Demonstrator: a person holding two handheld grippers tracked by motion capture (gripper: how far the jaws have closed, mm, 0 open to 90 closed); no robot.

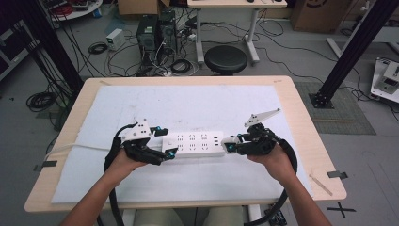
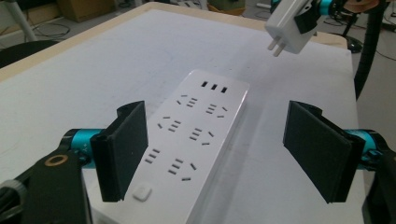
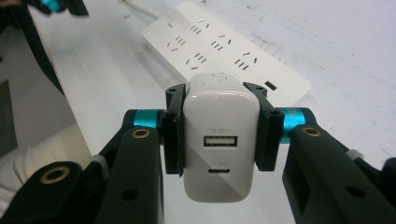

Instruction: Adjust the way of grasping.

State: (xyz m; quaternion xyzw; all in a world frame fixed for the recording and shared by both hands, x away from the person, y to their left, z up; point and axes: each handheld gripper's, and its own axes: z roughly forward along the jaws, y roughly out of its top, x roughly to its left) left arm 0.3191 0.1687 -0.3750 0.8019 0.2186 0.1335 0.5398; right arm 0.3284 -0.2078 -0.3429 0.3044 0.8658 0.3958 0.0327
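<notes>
- High view: a white plastic power strip (image 1: 194, 143) lies lengthwise on the pale sheet (image 1: 188, 101) that covers the wooden table (image 1: 301, 122). The left gripper (image 1: 168, 142) straddles the strip's left end with its jaws apart, seemingly to steady it. The right gripper (image 1: 227, 145) sits just beside the strip's right end, clamped on something small and white.
- Left gripper view: the two black jaws stand wide open on either side of the power strip (image 2: 191, 140), touching neither edge. The white boxy wall charger (image 2: 290, 24) hangs in the air beyond the strip's far end, its two metal prongs pointing down towards the sockets, which suggests it is being lined up for plugging in.
- Right gripper view: the jaws pinch the charger (image 3: 220, 140) by its flat sides, leaving its two ports facing the camera. Faint grey lettering under each port is too blurred to read.
</notes>
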